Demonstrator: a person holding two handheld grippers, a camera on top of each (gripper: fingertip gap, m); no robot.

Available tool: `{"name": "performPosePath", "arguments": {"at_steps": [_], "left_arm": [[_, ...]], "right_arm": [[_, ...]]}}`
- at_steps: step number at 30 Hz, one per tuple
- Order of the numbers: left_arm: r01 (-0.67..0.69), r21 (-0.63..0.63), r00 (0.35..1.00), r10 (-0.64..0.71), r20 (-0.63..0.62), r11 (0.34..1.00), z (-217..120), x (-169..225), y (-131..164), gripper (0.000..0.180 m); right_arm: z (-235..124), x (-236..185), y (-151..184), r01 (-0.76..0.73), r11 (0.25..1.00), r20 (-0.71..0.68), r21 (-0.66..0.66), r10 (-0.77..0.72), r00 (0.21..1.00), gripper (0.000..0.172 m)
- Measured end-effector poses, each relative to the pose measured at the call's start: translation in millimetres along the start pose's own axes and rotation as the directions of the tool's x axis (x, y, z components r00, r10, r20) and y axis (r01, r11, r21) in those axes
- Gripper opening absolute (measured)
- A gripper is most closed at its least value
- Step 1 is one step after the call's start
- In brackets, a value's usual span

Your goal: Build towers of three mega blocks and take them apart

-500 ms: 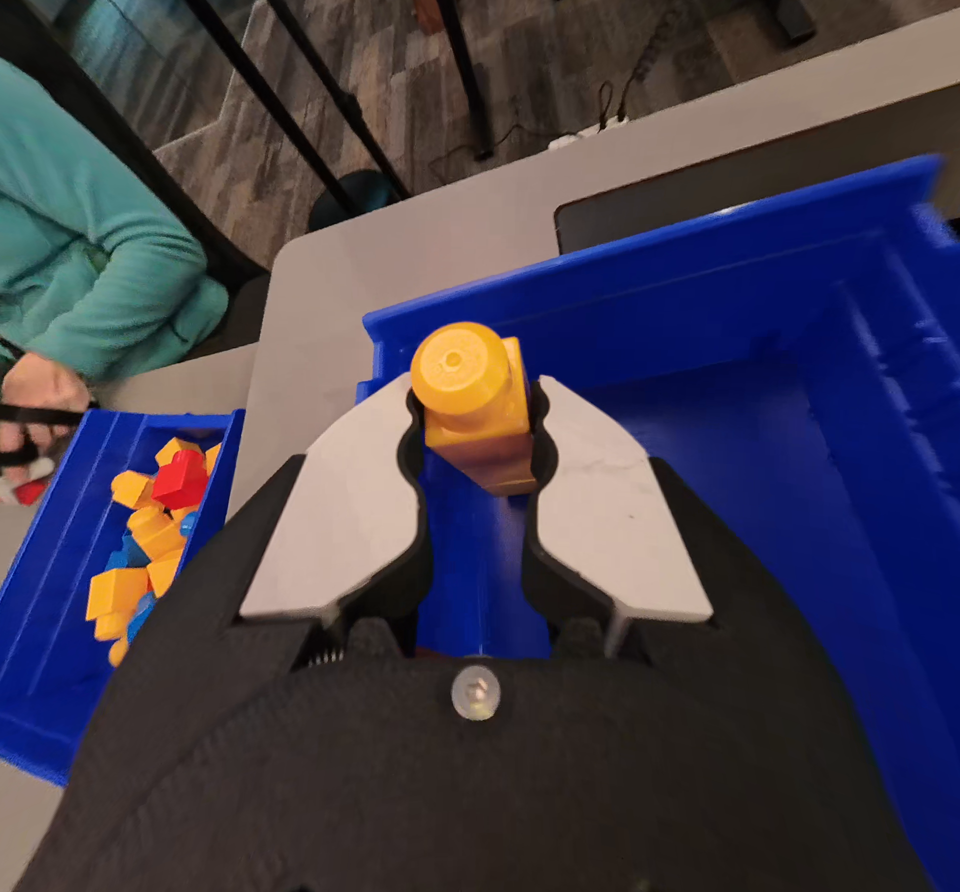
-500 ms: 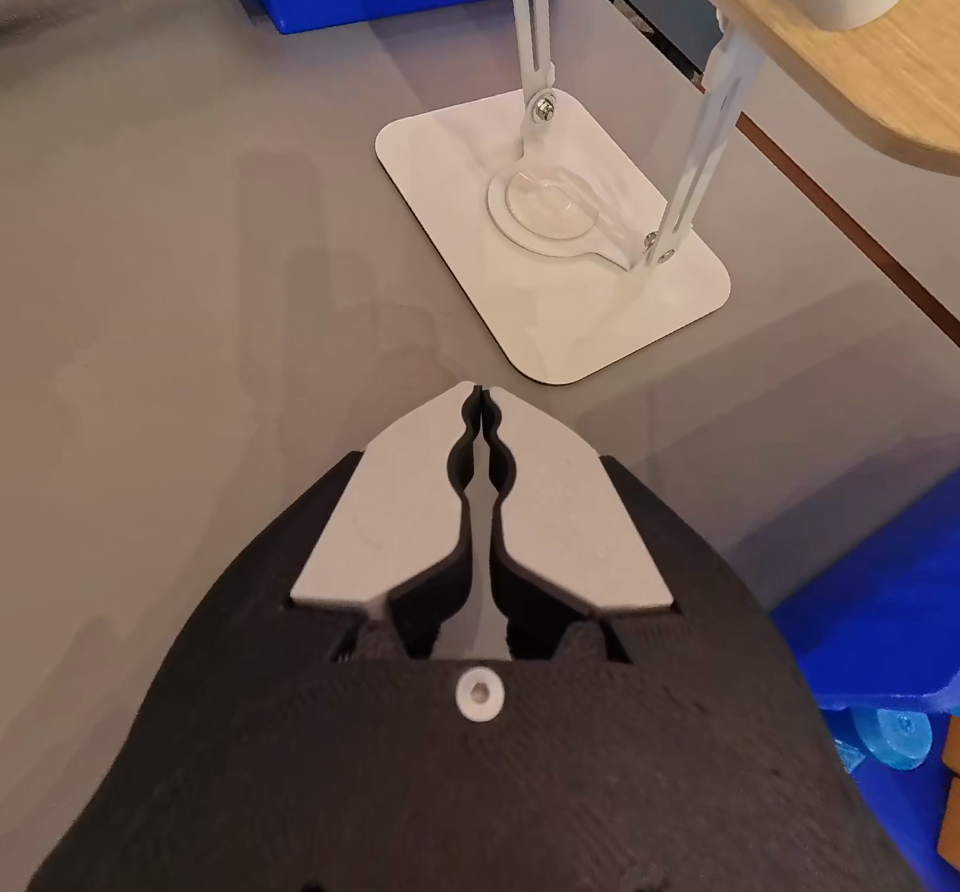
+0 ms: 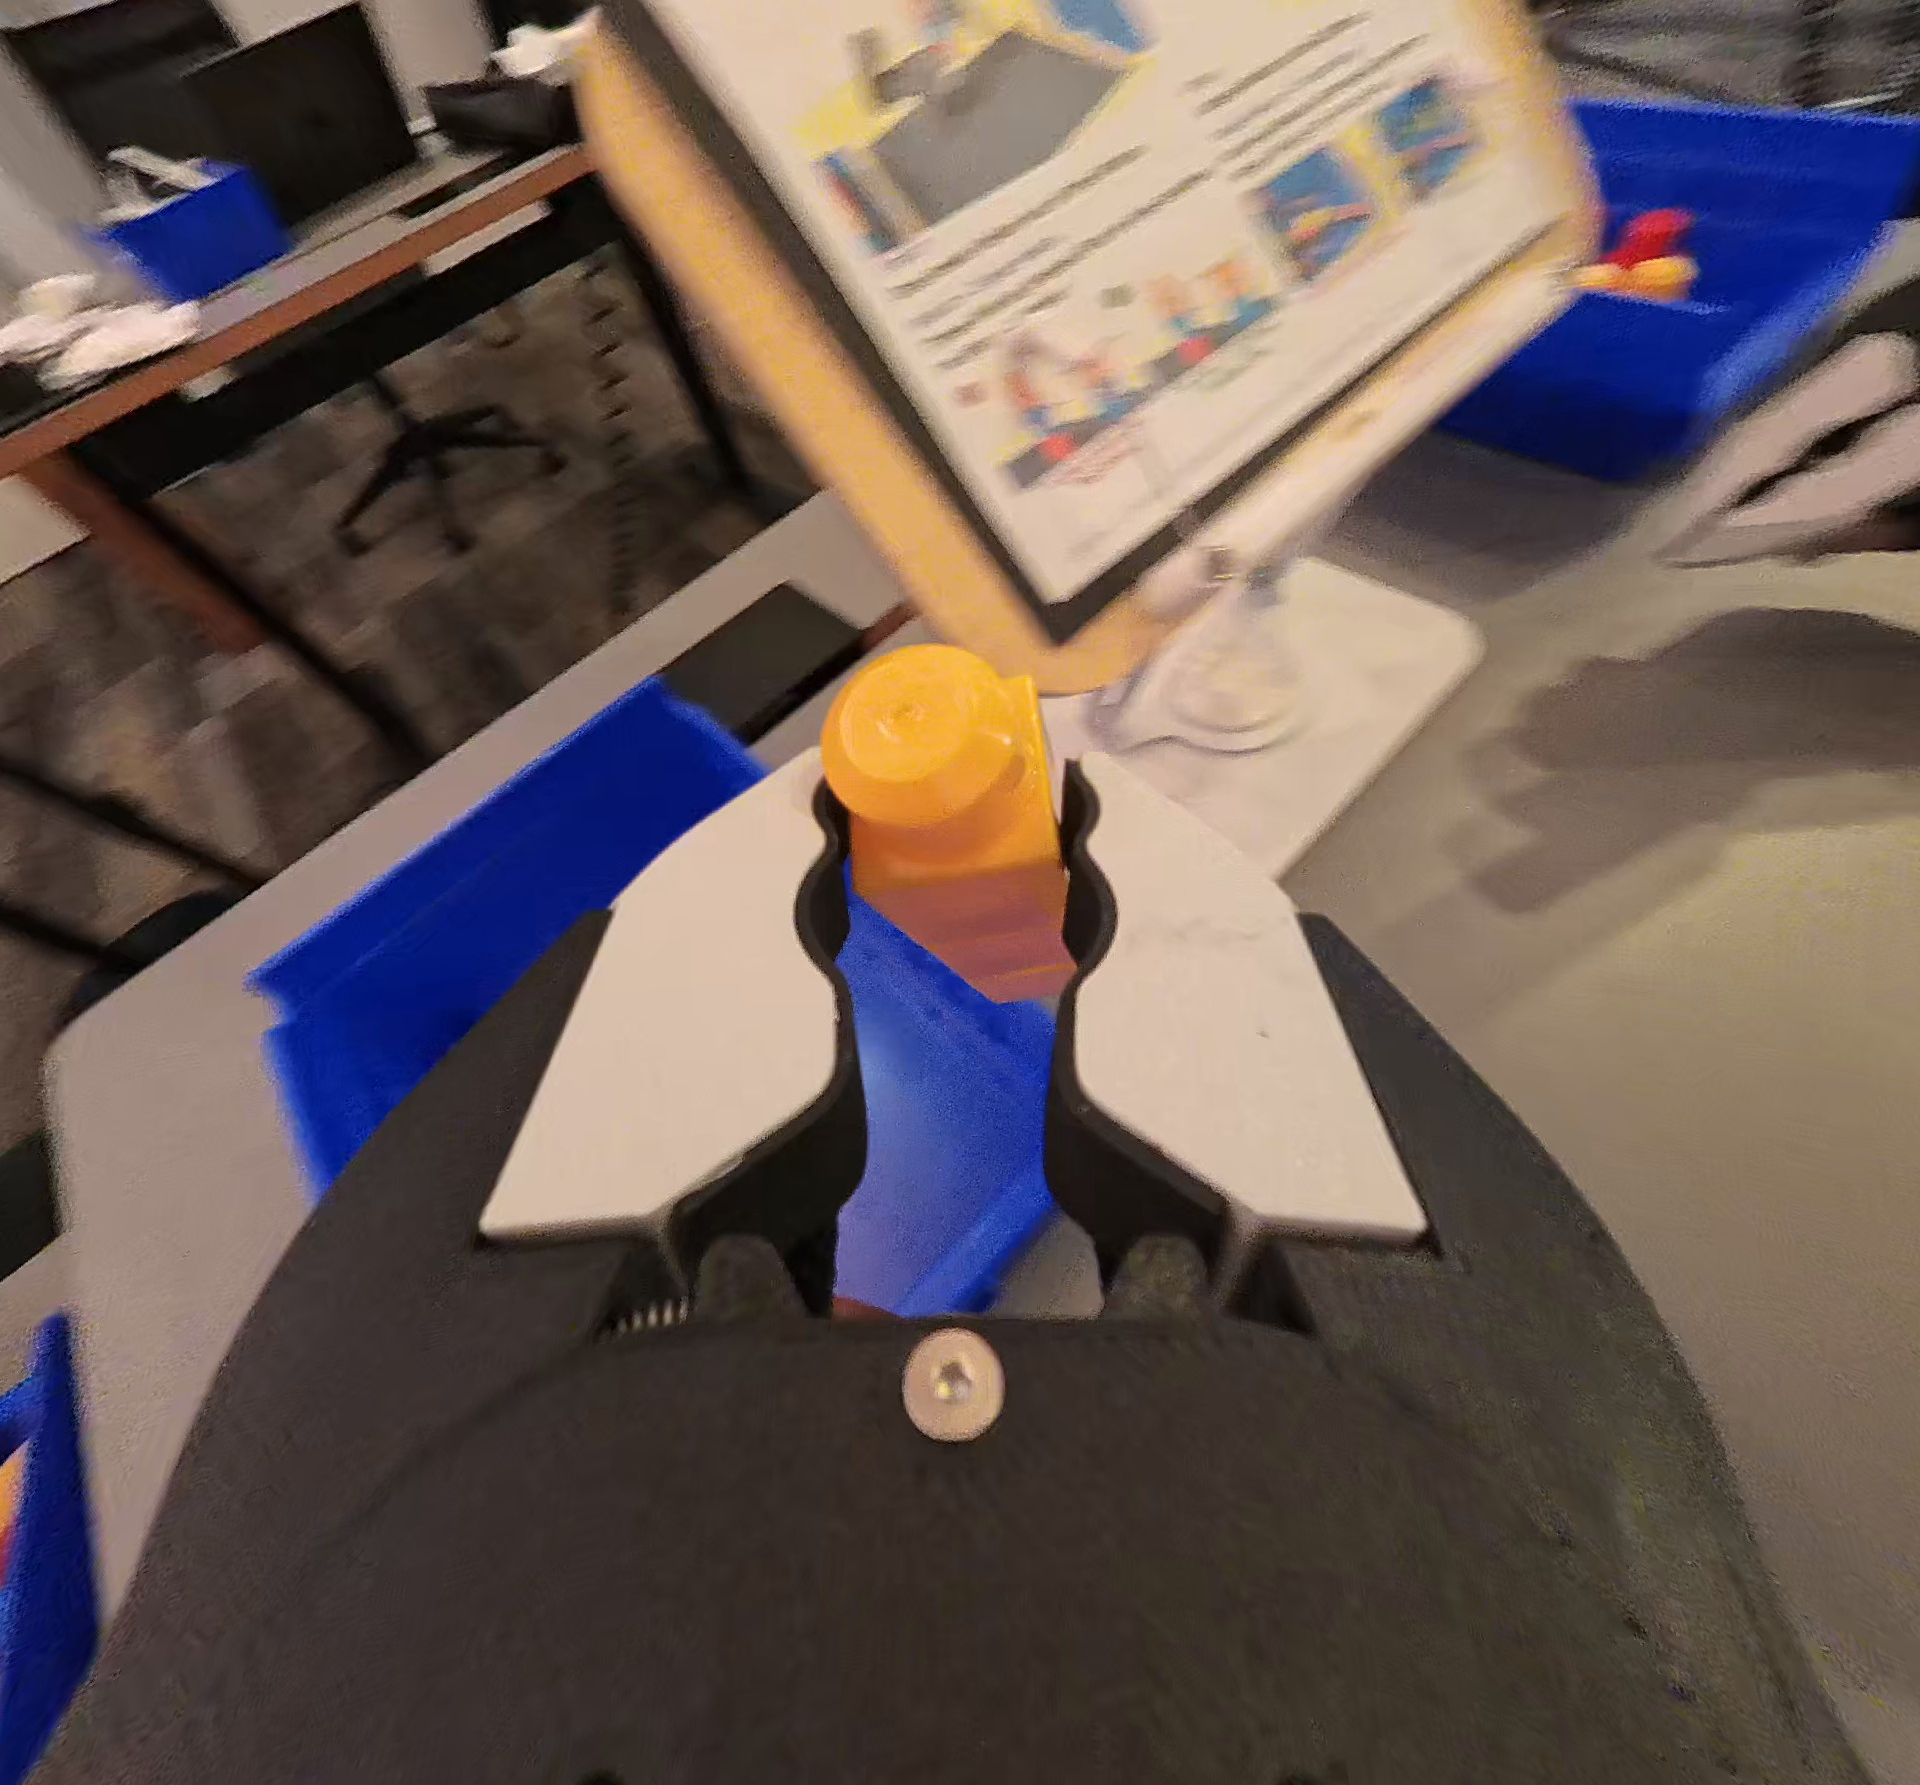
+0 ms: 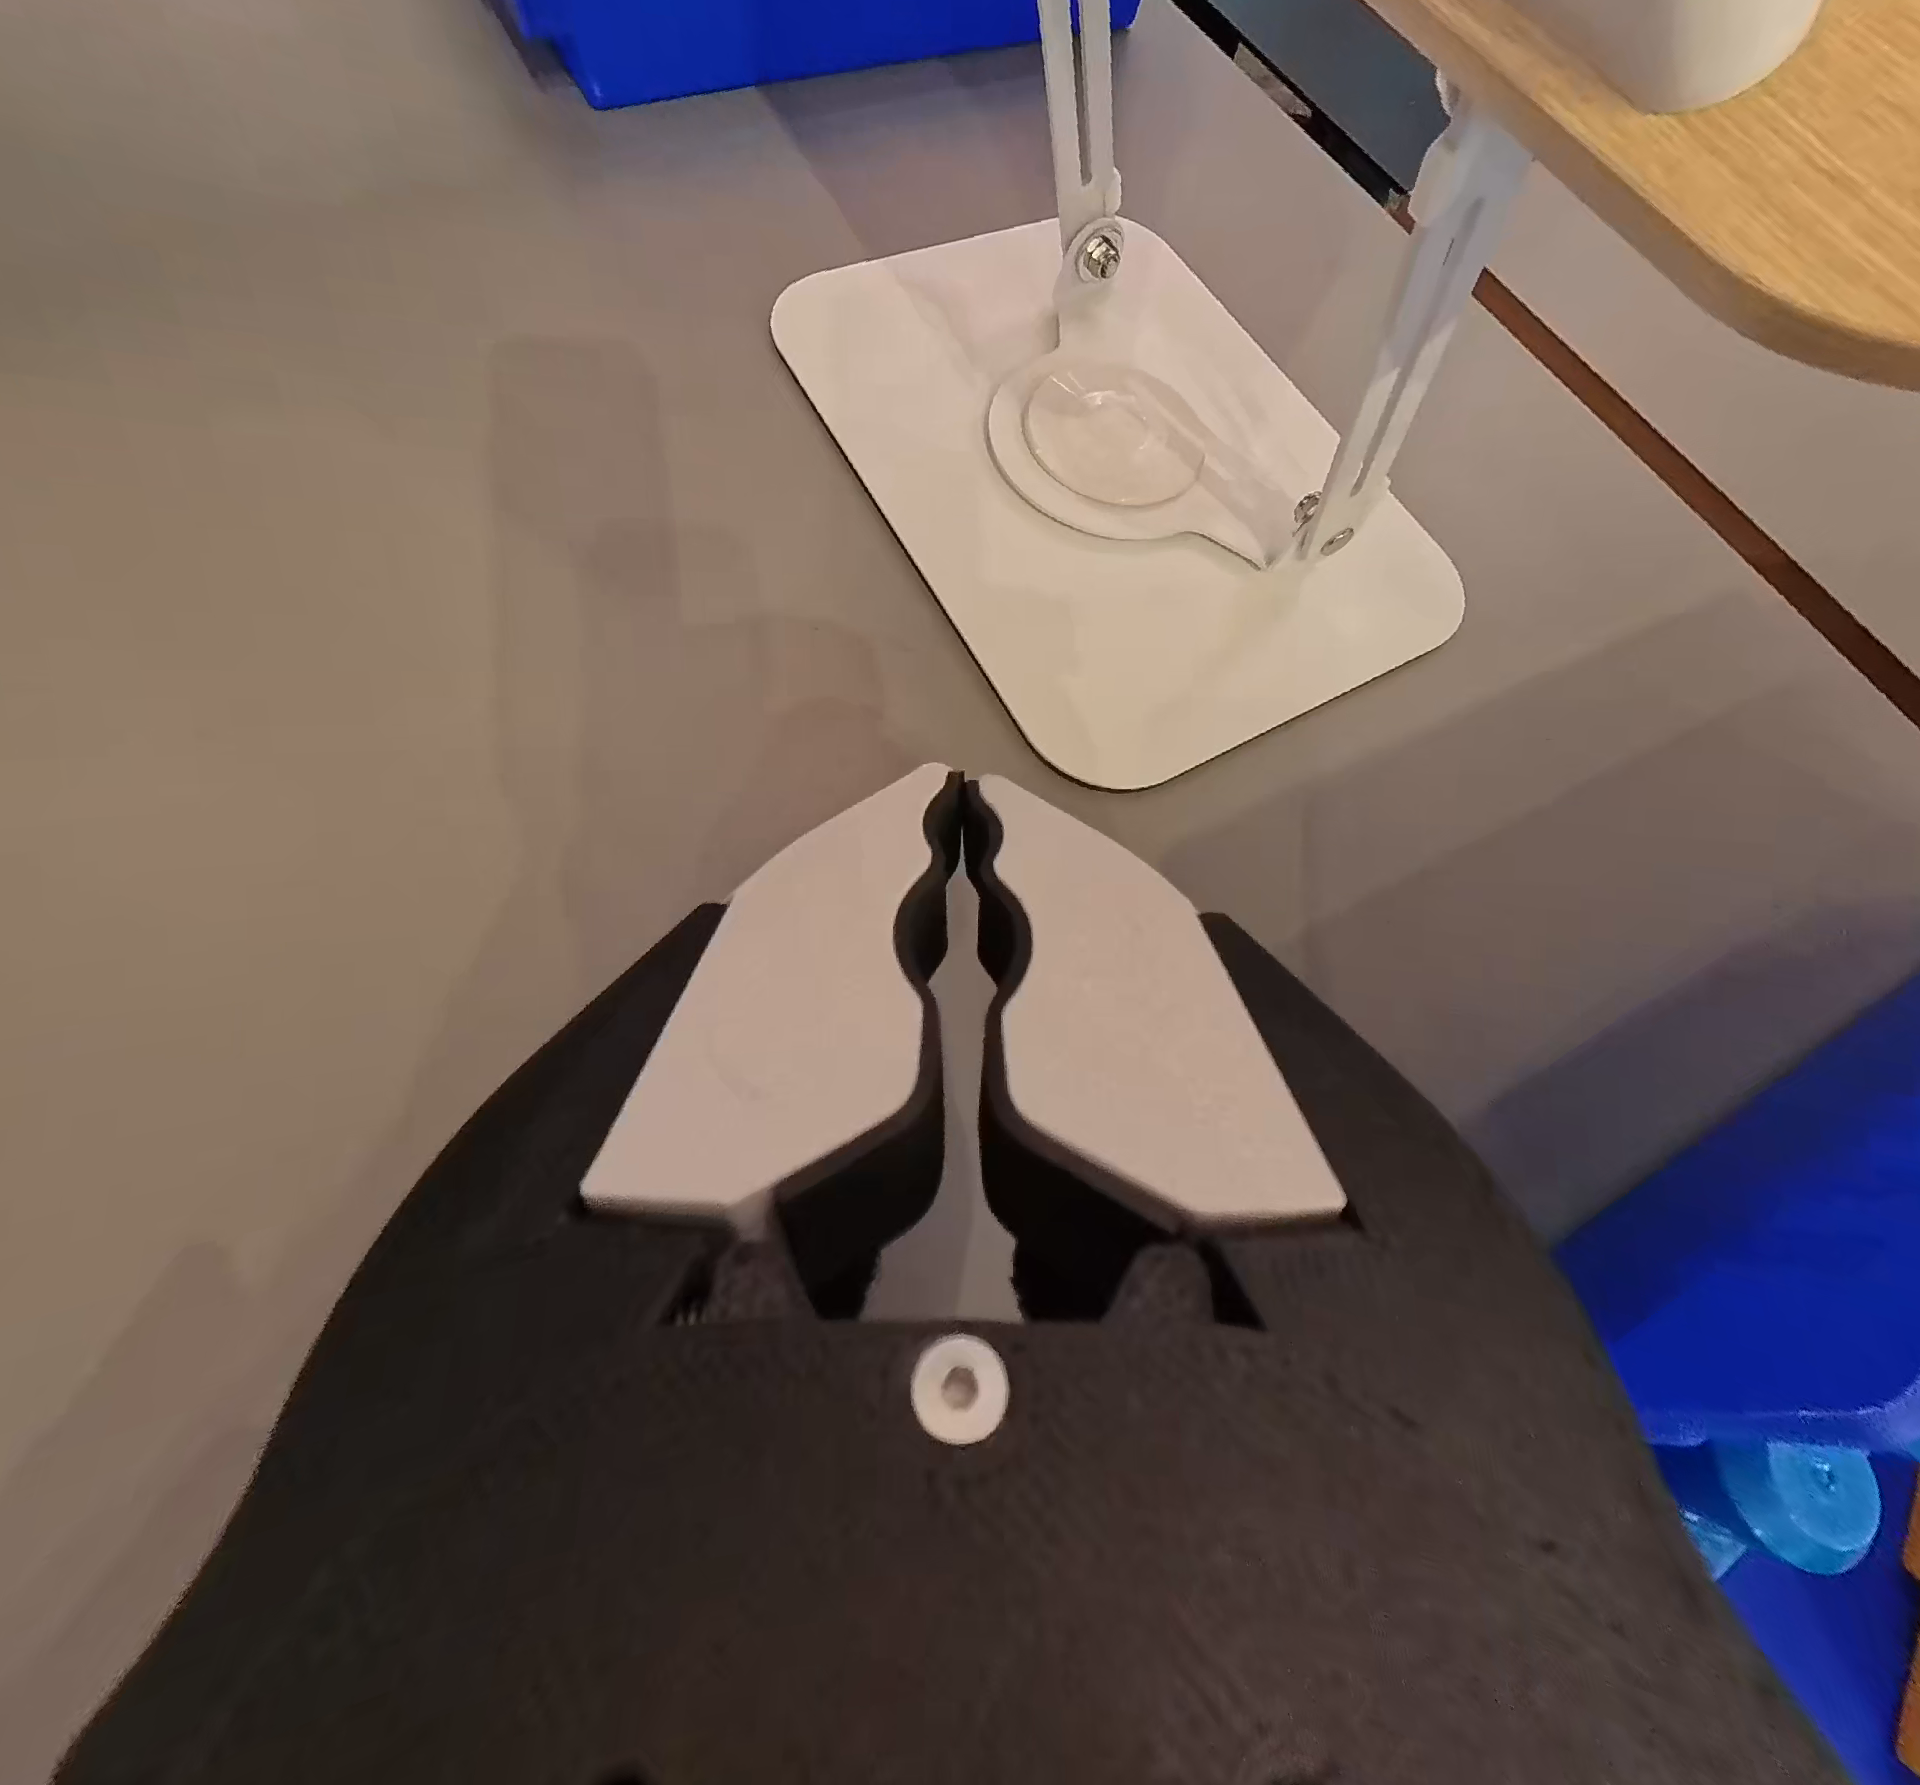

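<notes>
Left gripper clamped on an orange block, pads pressed to both its sides, stud end pointing forward, held in the air above a blue bin on a grey table. Blurred view; tilted board on a white stand base just beyond. Right gripper closed tight, tips touching, holding nothing, hovering over bare table beside the same base.

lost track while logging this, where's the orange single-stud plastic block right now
In the left wrist view, the orange single-stud plastic block sits clamped between the left tongs, stud forward, lifted above the blue plastic bin, with the white stand base just beyond.
</notes>
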State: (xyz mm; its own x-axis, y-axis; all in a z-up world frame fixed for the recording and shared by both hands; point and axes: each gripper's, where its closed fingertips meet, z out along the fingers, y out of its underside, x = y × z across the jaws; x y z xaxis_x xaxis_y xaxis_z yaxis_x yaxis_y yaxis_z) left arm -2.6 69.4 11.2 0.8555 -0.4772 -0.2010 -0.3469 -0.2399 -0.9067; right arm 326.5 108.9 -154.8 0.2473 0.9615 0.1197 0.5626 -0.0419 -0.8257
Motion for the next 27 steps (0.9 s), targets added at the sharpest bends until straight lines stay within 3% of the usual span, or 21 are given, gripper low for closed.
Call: {"name": "performPosePath", "arguments": {"at_steps": [5, 13, 20, 27], "left_arm": [[-0.099, 0.048, 0.963, 0.108, -0.247, 0.994, 15.0, 92.2, -3.1, 0.038], [-0.202, 0.058, 0.829, 0.202, -0.522, 0.978, 81.7, 204.6, 14.2, 0.038], [-0.239, 0.027, 0.756, 0.203, -0.622, 0.971, 134.0, 252.5, 37.0, 0.038], [-0.316, 0.010, 0.717, 0.246, -0.653, 0.949, 151.1, 267.3, 37.4, 0.038]], "right_arm": [[-1.2, 1.1, -0.9, -0.007, 0.999, 0.010, 0.033, 0.007, 1.000, 0.000], [4.7, -1.1, 7.8, -0.009, 1.000, 0.049, 0.023, 0.008, 0.999, 0.000], [11.7, -8.4, 10.0, 0.011, 1.000, 0.083, 0.008, -0.011, 0.996, 0.000], [11.9, -9.2, 9.8, 0.013, 1.000, 0.087, 0.004, -0.013, 0.996, 0.000]]}}
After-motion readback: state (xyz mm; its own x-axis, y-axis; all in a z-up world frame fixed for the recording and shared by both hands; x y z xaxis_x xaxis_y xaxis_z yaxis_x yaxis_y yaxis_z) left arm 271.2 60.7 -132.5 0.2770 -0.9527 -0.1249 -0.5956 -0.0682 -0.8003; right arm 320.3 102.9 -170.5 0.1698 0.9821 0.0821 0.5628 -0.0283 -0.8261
